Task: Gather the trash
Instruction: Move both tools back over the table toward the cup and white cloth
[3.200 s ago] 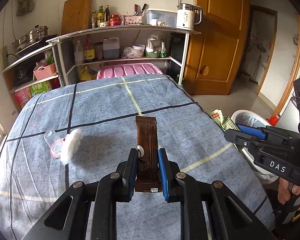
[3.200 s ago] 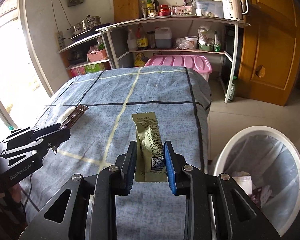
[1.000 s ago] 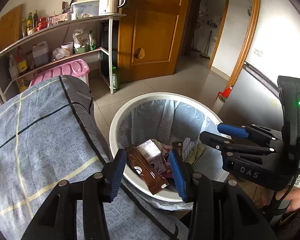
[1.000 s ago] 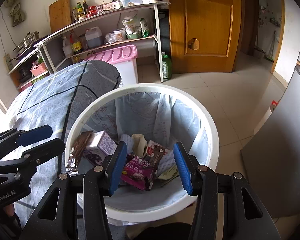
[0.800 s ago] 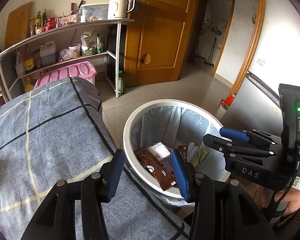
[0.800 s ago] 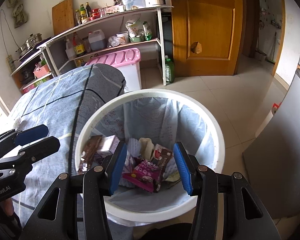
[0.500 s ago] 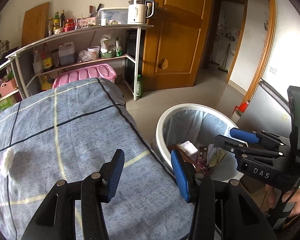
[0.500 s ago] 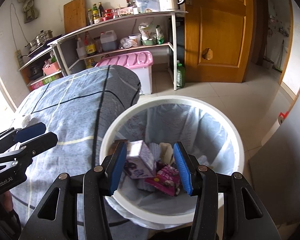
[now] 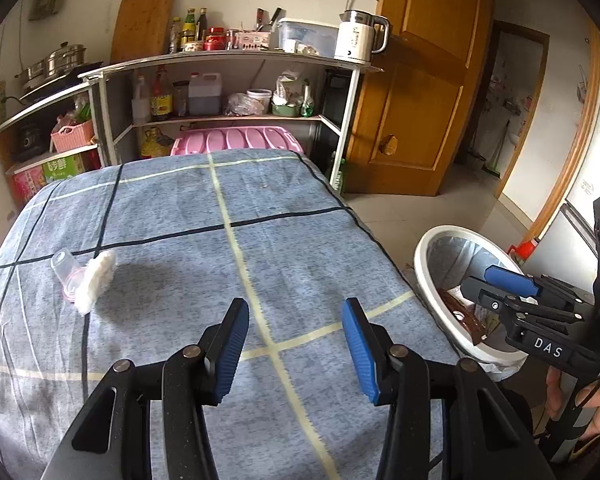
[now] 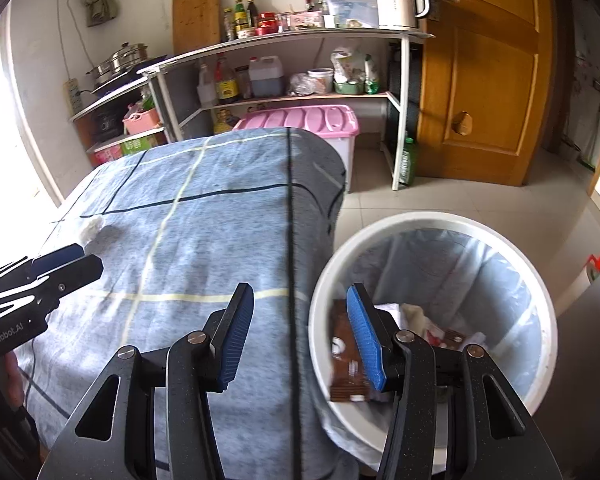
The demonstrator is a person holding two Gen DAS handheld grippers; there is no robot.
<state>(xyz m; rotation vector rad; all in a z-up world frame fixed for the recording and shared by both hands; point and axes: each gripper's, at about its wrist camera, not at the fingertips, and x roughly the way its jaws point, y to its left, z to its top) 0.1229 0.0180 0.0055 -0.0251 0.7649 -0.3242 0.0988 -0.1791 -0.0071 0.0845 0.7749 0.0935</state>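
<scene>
My left gripper [image 9: 296, 344] is open and empty above the blue checked tablecloth [image 9: 204, 248]. A small clear plastic cup [image 9: 65, 268] and a crumpled white tissue [image 9: 96, 280] lie on the cloth to its far left. My right gripper [image 10: 298, 336] is open and empty at the table's right edge, beside the white trash bin [image 10: 432, 222]. A brown wrapper [image 10: 342, 356] and other wrappers lie inside the bin. The bin [image 9: 424, 264] and the right gripper [image 9: 516, 292] show at the right of the left wrist view. The left gripper [image 10: 56, 264] and the tissue [image 10: 92, 227] show at the left of the right wrist view.
A metal shelf rack [image 9: 228, 80] with bottles, a kettle [image 9: 360, 38] and a pink storage box [image 9: 236, 140] stands behind the table. A wooden door [image 9: 424, 92] is at the right. A green bottle [image 10: 408, 160] stands on the tiled floor.
Both grippers dropped their wrappers into the bin and opened. The left gripper has swung back left over the table; the right has also drawn left from over the bin.
</scene>
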